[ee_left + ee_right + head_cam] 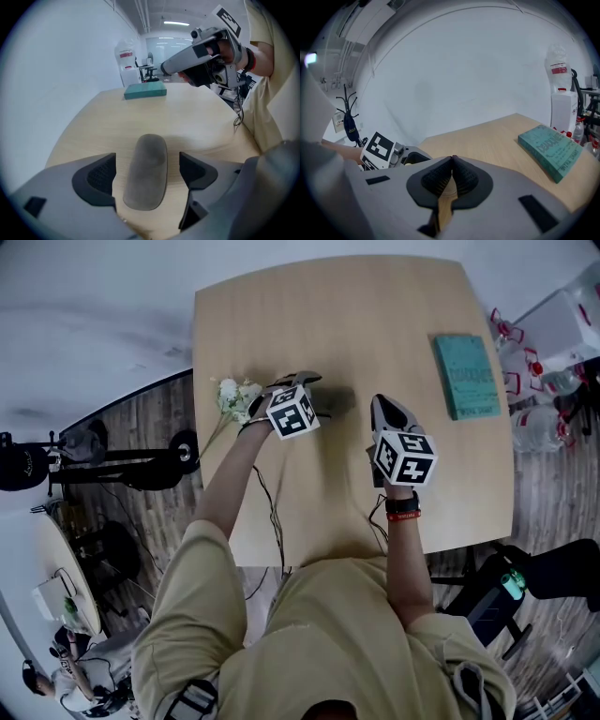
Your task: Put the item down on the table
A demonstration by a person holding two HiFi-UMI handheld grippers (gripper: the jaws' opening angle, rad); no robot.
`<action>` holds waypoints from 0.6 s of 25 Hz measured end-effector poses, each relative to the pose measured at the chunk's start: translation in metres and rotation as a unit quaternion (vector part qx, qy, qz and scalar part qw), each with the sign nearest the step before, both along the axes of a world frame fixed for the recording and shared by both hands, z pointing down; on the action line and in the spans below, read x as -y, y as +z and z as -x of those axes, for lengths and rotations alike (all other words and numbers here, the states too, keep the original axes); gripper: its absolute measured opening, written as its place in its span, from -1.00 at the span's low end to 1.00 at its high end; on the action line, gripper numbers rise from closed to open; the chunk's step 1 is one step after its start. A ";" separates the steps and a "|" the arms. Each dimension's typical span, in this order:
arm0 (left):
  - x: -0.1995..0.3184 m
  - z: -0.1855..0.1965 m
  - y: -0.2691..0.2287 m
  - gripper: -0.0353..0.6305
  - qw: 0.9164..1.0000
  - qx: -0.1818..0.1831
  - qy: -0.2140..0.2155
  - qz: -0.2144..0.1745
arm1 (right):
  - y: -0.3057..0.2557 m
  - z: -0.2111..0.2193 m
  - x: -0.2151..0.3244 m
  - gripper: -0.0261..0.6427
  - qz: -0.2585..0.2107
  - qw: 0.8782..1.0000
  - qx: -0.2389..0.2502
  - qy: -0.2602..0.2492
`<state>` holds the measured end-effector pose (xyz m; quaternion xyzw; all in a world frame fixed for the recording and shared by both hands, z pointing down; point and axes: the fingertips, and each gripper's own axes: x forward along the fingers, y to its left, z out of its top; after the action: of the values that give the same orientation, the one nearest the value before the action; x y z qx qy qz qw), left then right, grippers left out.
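Item (146, 176) lay flat on the table (375, 315), left of its middle and nearer the left edge, between the wide-open jaws of the left gripper (147, 161), with the pads clear of it on both sides. Right gripper (451, 161) hovered nearby, jaws pressed together on nothing. Judged: put-down and release done; only drawing the left gripper clear remained.

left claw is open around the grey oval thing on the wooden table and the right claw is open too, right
The right claw is shut, jaws together, as the right gripper view shows. The rest stands: the left claw is open around the grey oval object on the light wooden table.
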<state>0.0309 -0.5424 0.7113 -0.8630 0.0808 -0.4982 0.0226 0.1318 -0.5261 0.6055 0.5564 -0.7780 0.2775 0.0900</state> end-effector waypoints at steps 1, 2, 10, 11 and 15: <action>-0.003 0.001 -0.008 0.30 1.000 -0.010 -0.009 -0.004 | -0.005 0.001 -0.004 -0.89 -0.003 1.000 -0.001 -0.001; -0.005 0.002 -0.017 0.30 1.000 -0.019 -0.017 -0.010 | -0.010 0.002 -0.008 -0.89 -0.007 1.000 -0.003 -0.003; -0.044 0.007 -0.084 0.30 0.990 -0.098 -0.089 -0.039 | -0.049 0.007 -0.045 -0.89 -0.037 0.999 -0.004 -0.001; -0.050 0.010 -0.093 0.30 0.988 -0.109 -0.100 -0.041 | -0.054 0.010 -0.049 -0.89 -0.040 0.999 -0.004 -0.001; -0.072 0.025 -0.125 0.30 0.976 -0.152 -0.147 -0.051 | -0.076 0.025 -0.066 -0.89 -0.054 0.999 -0.007 -0.005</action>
<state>0.0058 -0.4704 0.5865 -0.9050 0.2344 -0.3545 -0.0189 0.1067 -0.4598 0.5296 0.5585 -0.7939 0.2310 0.0669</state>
